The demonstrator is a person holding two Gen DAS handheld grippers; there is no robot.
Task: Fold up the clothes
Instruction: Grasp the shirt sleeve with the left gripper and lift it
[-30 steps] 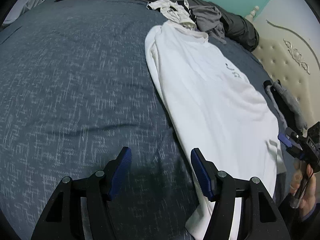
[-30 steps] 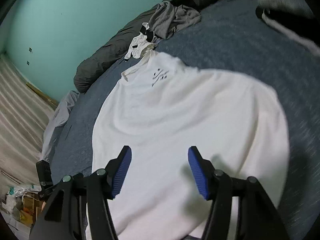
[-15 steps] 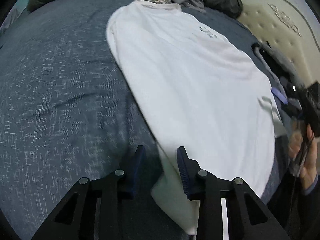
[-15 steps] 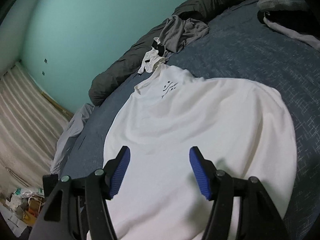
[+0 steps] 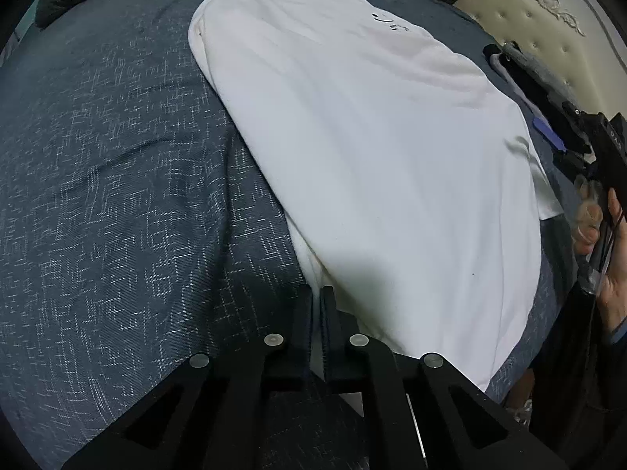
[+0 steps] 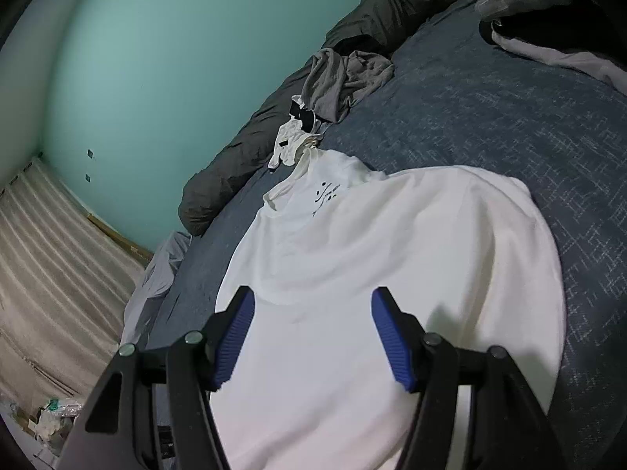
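Compared with a second ago, the left gripper [image 5: 316, 293] has been clenched from wide open onto the near side edge of the white T-shirt [image 5: 372, 149], a thin strip of fabric being pinched between its pads. The T-shirt is laid flat, collar far, on the blue bedspread [image 5: 117, 180], with a small black print near the neck. The right gripper [image 6: 313, 333] is held released above the garment, nothing between its jaws.

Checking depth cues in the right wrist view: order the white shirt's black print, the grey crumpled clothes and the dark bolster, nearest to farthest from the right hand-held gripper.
From the right hand-held gripper:
1. Black print, on the white shirt, just ahead.
2. Grey crumpled clothes, beyond the collar.
3. Dark bolster, against the wall.
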